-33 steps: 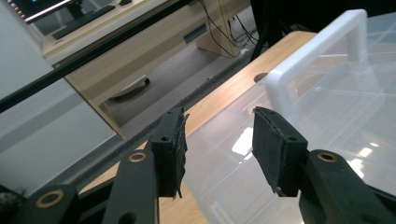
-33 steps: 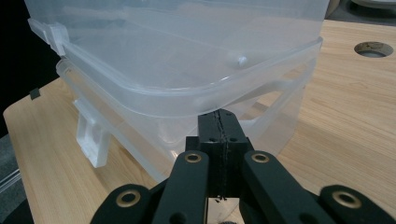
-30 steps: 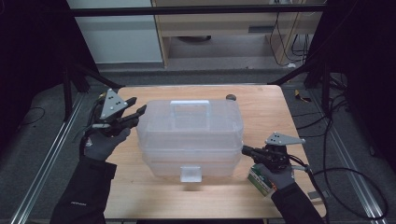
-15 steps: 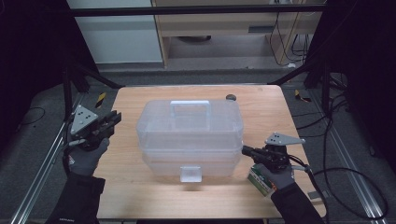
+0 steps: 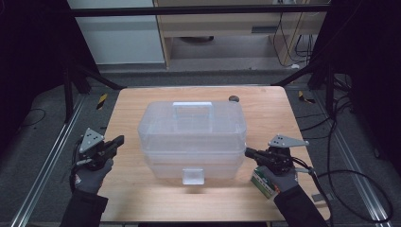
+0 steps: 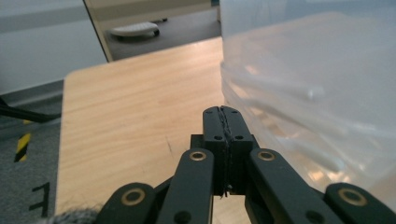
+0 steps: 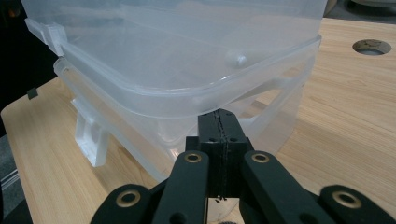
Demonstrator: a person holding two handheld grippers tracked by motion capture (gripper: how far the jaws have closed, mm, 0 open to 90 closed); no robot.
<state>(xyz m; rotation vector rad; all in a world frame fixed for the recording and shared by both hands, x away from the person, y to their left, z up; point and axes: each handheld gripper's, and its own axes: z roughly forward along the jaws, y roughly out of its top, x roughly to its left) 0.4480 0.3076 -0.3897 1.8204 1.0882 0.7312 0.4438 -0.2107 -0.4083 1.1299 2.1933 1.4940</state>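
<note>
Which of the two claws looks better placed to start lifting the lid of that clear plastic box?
The right claw, probably. Its shut tip sits right under the lid rim of the clear plastic box. The left claw, also shut, is off to the side, apart from the box.

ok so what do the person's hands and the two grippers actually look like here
Each hand wears a grey knit glove over a dark sleeve. The left gripper and right gripper are black, each topped by a grey three-cornered plate with small holes. Their jaws are flat black bars on linkage arms with brass-coloured pivot rings. A black cable trails from each one.
</note>
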